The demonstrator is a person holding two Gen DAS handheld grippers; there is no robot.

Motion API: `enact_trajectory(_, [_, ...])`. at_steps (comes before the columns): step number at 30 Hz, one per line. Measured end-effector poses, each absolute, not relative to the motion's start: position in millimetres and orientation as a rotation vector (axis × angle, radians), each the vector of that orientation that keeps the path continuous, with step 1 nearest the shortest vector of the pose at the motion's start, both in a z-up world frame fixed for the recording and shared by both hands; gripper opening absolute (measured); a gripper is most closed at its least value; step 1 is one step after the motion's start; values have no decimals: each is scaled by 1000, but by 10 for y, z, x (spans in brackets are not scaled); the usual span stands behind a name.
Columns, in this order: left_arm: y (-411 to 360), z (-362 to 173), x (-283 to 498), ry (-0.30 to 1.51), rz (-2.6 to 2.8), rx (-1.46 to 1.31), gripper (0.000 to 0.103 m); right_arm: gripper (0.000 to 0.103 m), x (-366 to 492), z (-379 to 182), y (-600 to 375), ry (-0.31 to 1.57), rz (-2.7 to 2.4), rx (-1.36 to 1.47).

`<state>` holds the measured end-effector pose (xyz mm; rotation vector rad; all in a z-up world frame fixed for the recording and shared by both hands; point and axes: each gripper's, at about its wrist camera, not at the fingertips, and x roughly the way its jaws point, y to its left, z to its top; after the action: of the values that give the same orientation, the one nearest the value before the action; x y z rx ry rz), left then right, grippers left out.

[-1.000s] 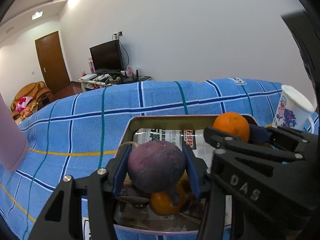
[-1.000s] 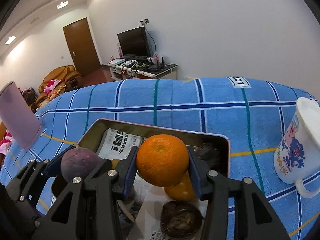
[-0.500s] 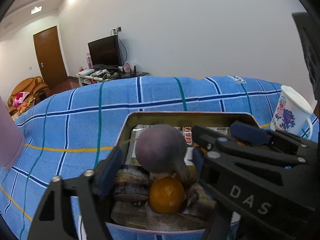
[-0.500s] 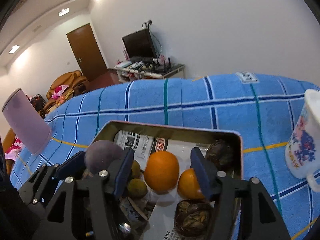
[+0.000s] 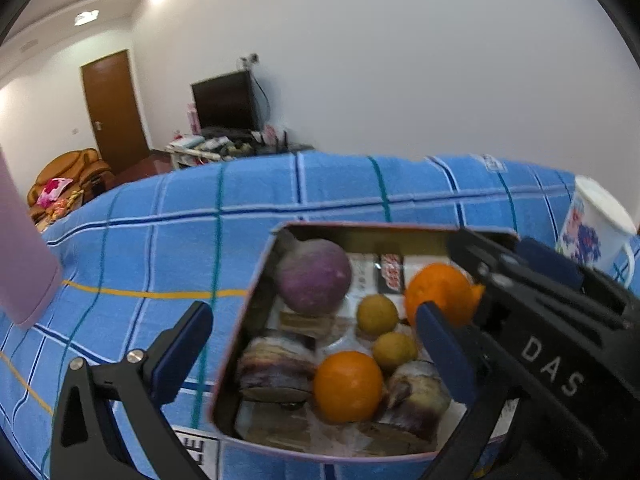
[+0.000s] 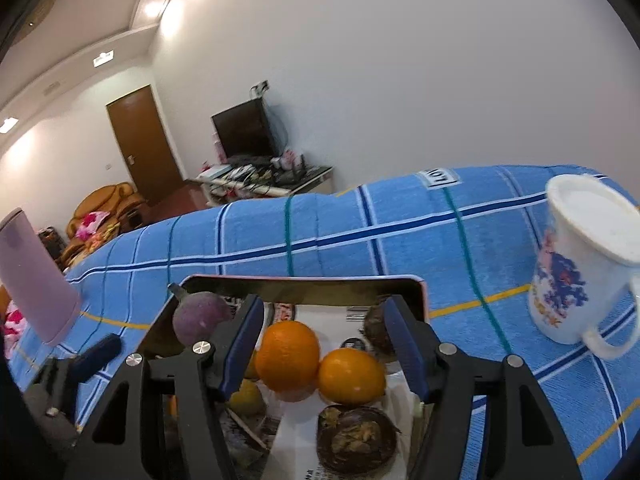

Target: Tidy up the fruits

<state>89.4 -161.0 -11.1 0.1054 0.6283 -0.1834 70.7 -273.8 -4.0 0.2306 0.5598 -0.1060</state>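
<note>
The left tongs (image 5: 316, 348) have just been opening and stand wide, holding nothing, the purple fruit (image 5: 314, 276) lying in the tin tray's (image 5: 256, 292) far left corner. The right tongs (image 6: 324, 344) have just opened too, pads clear of the orange (image 6: 288, 356) between them on the tray's newspaper. The tray rests on a blue plaid blanket (image 6: 340, 220), a white mug (image 6: 576, 272) near its right edge.

Left gripper (image 5: 316, 344): black angular frame, blue finger pads, silver screws. Right gripper (image 6: 324, 344): same build, black struts, blue pads, silver screws, white "DAS" lettering on its side.
</note>
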Motion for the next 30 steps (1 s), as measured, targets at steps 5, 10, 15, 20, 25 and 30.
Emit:
enact_trajectory(5, [-1516,-28,789,519,-120,132,103,67,474,65,-2777,419,-172,230])
enact_trajectory(10, [-1438,16,701,462,-103,136,103,76,301,137,-2795,304,-207,232])
enact_trajectory(15, [-1362,33,638,440,-108,119,103,77,166,207,-2699,244,-229,173])
enact_trajectory(20, [-1271,27,527,431,-128,103,103,76,3,248,-2590,206,-230,104])
enact_trajectory(25, [-1202,30,427,423,-142,99,103,76,-183,288,-2576,170,-234,85])
enact_trajectory(30, [-1126,42,304,408,-149,98,103,76,-290,306,-2537,161,-242,67])
